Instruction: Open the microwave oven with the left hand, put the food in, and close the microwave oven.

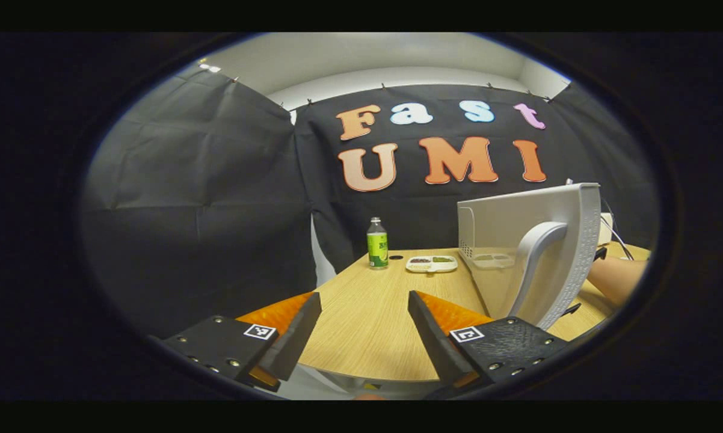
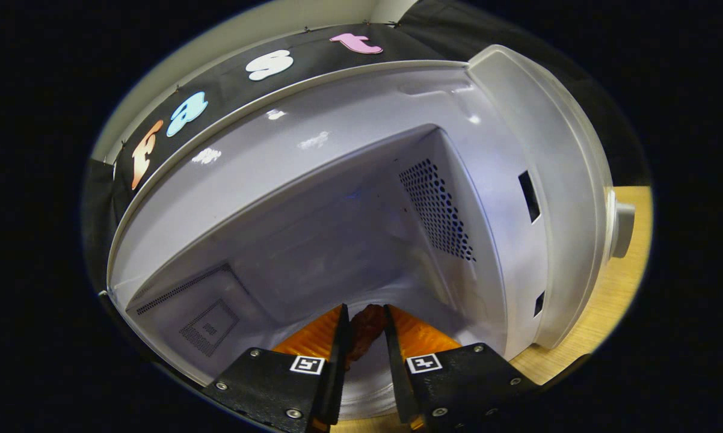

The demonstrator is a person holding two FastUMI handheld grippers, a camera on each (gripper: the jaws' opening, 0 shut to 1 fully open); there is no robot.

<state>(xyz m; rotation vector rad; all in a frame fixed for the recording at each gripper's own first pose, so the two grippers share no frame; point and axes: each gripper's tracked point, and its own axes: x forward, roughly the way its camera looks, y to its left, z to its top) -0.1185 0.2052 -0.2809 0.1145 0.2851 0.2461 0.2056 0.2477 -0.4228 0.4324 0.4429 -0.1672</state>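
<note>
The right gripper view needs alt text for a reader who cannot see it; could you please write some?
The right gripper holds a dark reddish piece of food inside the open microwave oven, just above its floor. The oven's pale walls surround it; a wooden table lies to the right.

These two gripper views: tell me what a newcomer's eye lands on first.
In the right gripper view, the right gripper holds a dark piece of food inside the open microwave oven. In the left gripper view, the open left gripper hovers over the wooden table beside the swung-out microwave door.
</note>
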